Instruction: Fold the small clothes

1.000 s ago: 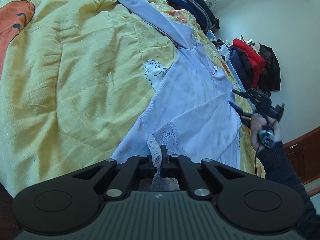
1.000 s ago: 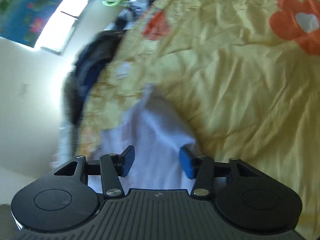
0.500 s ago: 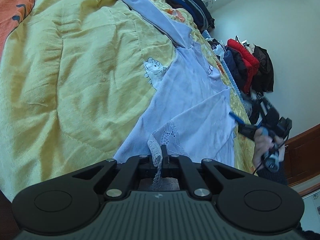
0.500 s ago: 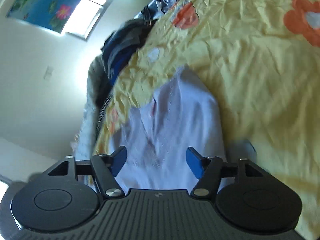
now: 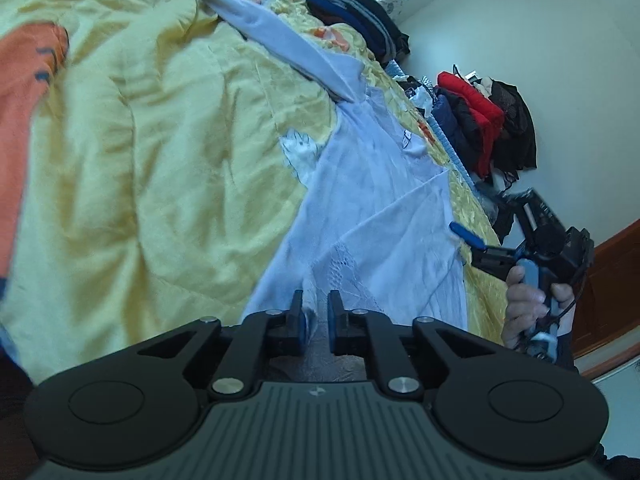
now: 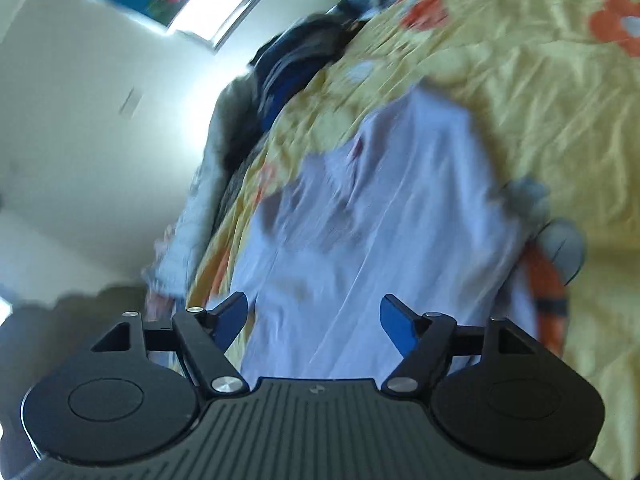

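A pale lilac child's top (image 5: 372, 204) lies spread on the yellow quilt (image 5: 160, 152), one side folded inward. At its lace-trimmed hem the left gripper (image 5: 316, 312) is opening, the cloth lying loose in the narrow gap. Off the top's far edge, the right gripper (image 6: 314, 318) spreads wider, holding nothing.

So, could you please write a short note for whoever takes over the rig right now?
Left gripper: jaws opening, lace hem of the pale blue garment between them but no longer pinched.
Right gripper: jaws opening, nothing held, hovering over the garment.
Garment lies on the yellow quilt, one side folded inward.
Left: fold the long sleeve in, then finish the folds.
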`<control>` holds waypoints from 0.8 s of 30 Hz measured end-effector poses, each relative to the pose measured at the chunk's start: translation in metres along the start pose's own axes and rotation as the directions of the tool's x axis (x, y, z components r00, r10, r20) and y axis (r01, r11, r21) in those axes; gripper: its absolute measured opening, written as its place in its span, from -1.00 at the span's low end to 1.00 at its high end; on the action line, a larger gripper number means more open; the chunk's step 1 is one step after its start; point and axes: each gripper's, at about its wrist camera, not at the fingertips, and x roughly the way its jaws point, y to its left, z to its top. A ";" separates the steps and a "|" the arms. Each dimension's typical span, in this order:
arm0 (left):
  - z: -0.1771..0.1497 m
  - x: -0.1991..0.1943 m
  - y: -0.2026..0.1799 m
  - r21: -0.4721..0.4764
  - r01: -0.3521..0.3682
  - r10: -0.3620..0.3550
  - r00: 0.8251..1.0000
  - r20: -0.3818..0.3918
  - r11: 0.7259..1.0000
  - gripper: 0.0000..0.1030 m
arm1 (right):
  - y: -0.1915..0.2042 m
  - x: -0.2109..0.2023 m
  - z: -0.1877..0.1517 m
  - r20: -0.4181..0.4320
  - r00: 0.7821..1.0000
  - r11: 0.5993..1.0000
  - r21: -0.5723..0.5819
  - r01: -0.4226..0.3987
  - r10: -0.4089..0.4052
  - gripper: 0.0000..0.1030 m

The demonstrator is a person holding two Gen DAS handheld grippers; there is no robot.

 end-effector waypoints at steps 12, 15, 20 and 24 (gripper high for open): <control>0.167 -0.045 0.067 -0.225 -0.172 0.260 0.848 0.462 0.959 0.36 | -0.016 0.008 -0.035 0.009 1.000 0.992 -0.128 -0.012 0.013 0.53; 0.216 -0.018 0.107 -0.393 -0.134 0.316 0.838 0.446 0.910 0.36 | -0.019 0.008 -0.035 0.013 0.999 0.992 -0.120 -0.033 0.035 0.53; 0.266 0.025 0.153 -0.589 -0.062 0.351 0.851 0.390 0.805 0.35 | -0.020 0.006 -0.039 0.025 0.999 0.989 -0.139 -0.043 0.047 0.53; 0.300 0.047 0.158 -0.576 -0.159 0.430 0.822 0.372 0.802 0.35 | -0.018 0.008 -0.040 0.026 0.999 0.989 -0.143 -0.039 0.043 0.55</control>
